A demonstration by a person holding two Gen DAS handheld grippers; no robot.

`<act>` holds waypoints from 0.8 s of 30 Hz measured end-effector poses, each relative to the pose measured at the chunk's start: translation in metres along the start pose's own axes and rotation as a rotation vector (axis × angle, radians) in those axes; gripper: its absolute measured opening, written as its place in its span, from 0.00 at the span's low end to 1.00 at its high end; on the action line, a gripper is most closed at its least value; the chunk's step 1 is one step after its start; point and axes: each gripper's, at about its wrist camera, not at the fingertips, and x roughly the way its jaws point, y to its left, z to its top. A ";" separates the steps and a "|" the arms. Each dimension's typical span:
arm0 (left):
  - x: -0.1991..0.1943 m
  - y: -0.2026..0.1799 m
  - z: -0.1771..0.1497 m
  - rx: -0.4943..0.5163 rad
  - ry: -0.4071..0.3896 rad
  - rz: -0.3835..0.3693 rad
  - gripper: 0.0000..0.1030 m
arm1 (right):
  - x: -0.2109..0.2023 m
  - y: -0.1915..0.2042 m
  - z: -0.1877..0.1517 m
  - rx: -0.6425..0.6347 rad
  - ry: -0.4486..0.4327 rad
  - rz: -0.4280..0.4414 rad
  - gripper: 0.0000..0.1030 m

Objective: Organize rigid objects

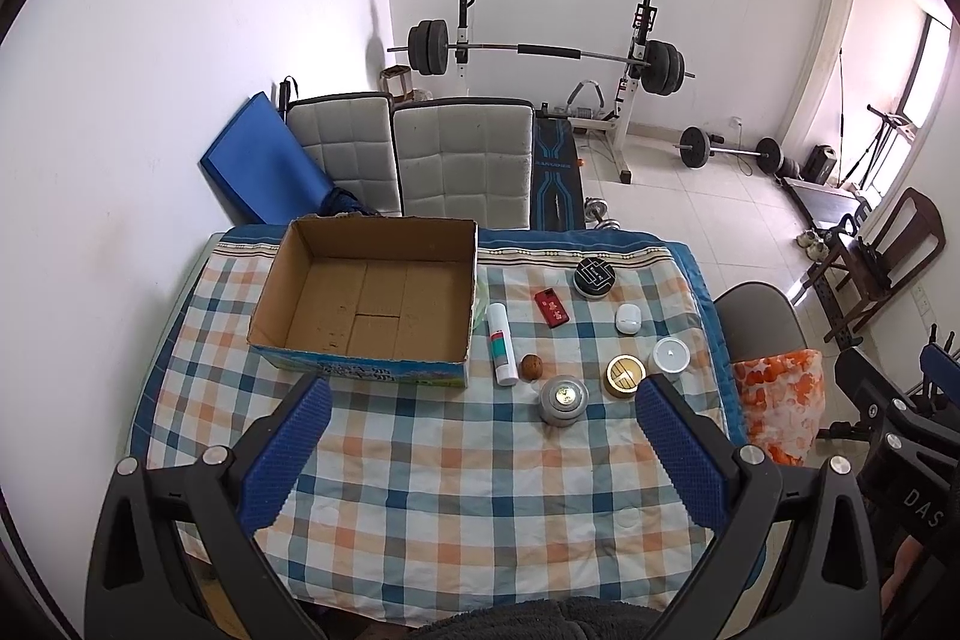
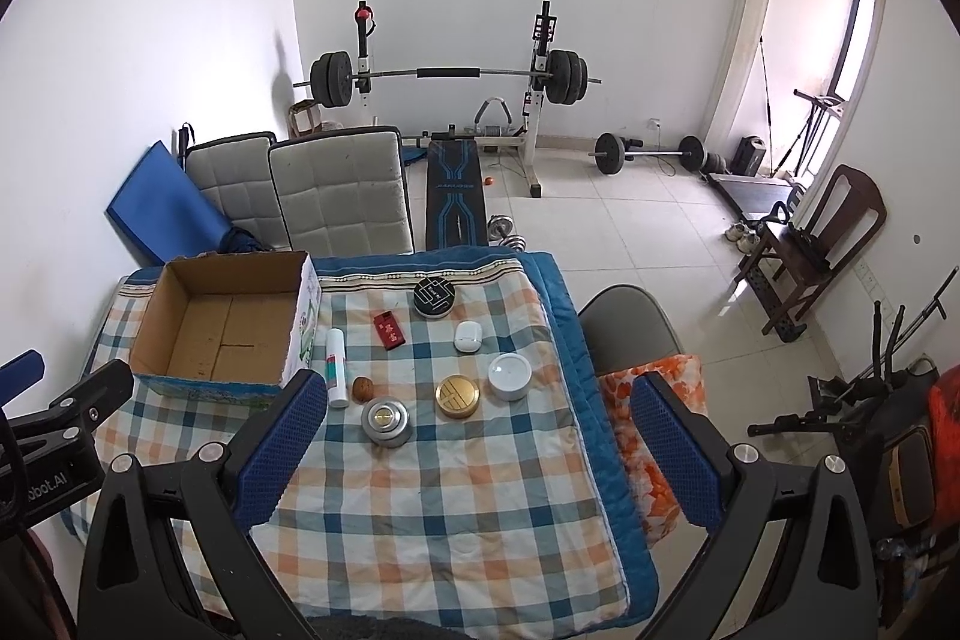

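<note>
1. Both tools hung above the near edge of the counter (image 1: 420,520), nothing yet picked up: the left gripper (image 1: 480,454) had its blue pads spread wide and empty, and the right gripper (image 2: 474,454) was just as wide and empty.
2. The cardboard box (image 1: 360,358) stood open and bare on the counter's left — the likely home for the small goods laid out to its right.
3. Those goods were a white tube (image 1: 501,343) lying just beside the box, a brown nut-like ball (image 1: 531,367), a grey round tin (image 1: 563,400), a gold-lidded tin (image 2: 457,397), a white round jar (image 2: 510,376), a white earbud case (image 2: 468,337), a red flat case (image 1: 551,307) and a black patterned tin (image 1: 594,274), all apart from one another.
4. Judged from here, the step was the first pick; the grey tin lay nearest both grippers, and a descent squarely over it, pads closing across its sides, would avoid nudging the ball or the gold-lidded tin.
5. A checked cloth (image 2: 420,520) covered the counter — soft padding that may let round tins tilt.
6. Behind it were two padded chairs (image 1: 462,160), a barbell rack (image 2: 450,76) and a tiled floor (image 2: 630,232).
</note>
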 end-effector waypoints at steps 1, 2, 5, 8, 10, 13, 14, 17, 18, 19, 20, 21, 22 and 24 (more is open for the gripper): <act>0.000 0.000 0.000 0.000 0.000 0.000 1.00 | 0.000 0.000 -0.001 0.000 -0.001 -0.002 1.00; 0.000 0.000 0.001 0.000 0.001 0.001 1.00 | -0.001 0.000 -0.002 -0.001 -0.002 -0.001 1.00; 0.000 0.000 0.001 0.000 0.001 0.000 1.00 | -0.002 0.000 -0.003 -0.001 -0.004 -0.002 1.00; 0.000 0.001 -0.001 -0.001 -0.001 0.000 1.00 | -0.002 -0.001 -0.003 -0.001 -0.003 -0.001 1.00; 0.000 0.001 -0.001 -0.001 -0.001 0.000 1.00 | -0.002 -0.001 -0.002 0.000 -0.003 0.000 1.00; -0.001 0.001 -0.001 0.002 -0.001 0.001 1.00 | -0.003 -0.002 -0.003 -0.002 -0.005 -0.001 1.00; 0.000 0.001 0.000 0.001 -0.001 -0.001 1.00 | -0.003 -0.002 -0.003 -0.002 -0.005 -0.001 1.00; -0.001 0.002 -0.002 0.003 -0.002 0.000 1.00 | -0.003 -0.002 -0.003 -0.002 -0.006 -0.001 1.00; -0.001 0.002 -0.002 0.000 -0.004 0.001 1.00 | -0.003 -0.003 -0.003 -0.001 -0.007 0.000 1.00; -0.002 0.003 -0.002 0.000 -0.006 0.001 1.00 | -0.004 -0.003 -0.003 0.000 -0.007 -0.001 1.00; -0.003 0.003 -0.004 0.000 -0.009 0.000 1.00 | -0.003 -0.003 -0.003 -0.002 -0.006 -0.002 1.00; -0.004 0.004 -0.005 0.000 -0.012 0.004 1.00 | -0.004 -0.003 -0.003 -0.001 -0.006 0.000 1.00; -0.005 0.004 -0.005 0.001 -0.016 0.007 1.00 | -0.004 -0.003 -0.003 0.000 -0.007 0.001 1.00; -0.007 0.005 -0.005 -0.001 -0.020 0.009 1.00 | -0.004 -0.003 -0.002 0.000 -0.009 0.000 1.00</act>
